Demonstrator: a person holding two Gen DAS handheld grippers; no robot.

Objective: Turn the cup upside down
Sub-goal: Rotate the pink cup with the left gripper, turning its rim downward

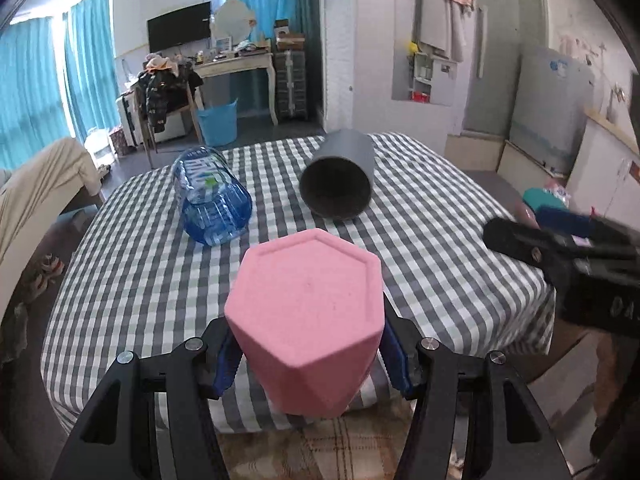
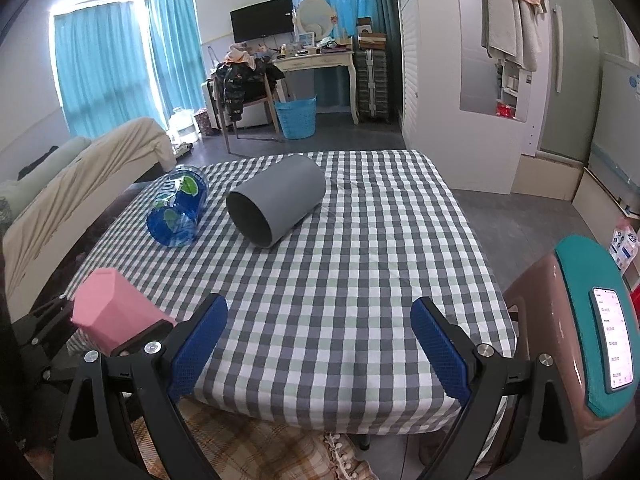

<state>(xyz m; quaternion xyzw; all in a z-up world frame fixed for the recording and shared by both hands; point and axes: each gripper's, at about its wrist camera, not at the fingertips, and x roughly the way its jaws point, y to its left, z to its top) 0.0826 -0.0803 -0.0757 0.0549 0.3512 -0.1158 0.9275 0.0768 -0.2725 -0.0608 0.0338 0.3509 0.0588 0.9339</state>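
Note:
My left gripper is shut on a pink faceted cup and holds it bottom-up above the near edge of the checked table. The cup's flat hexagonal base faces the camera. The same pink cup shows at the lower left of the right wrist view, held by the left gripper. My right gripper is open and empty over the table's near edge. It also shows as a dark shape in the left wrist view.
A grey cylindrical cup lies on its side mid-table, mouth toward me. A blue plastic bottle lies on its side to its left. A brown stool with a teal cushion and a phone stands at the right. A sofa is left.

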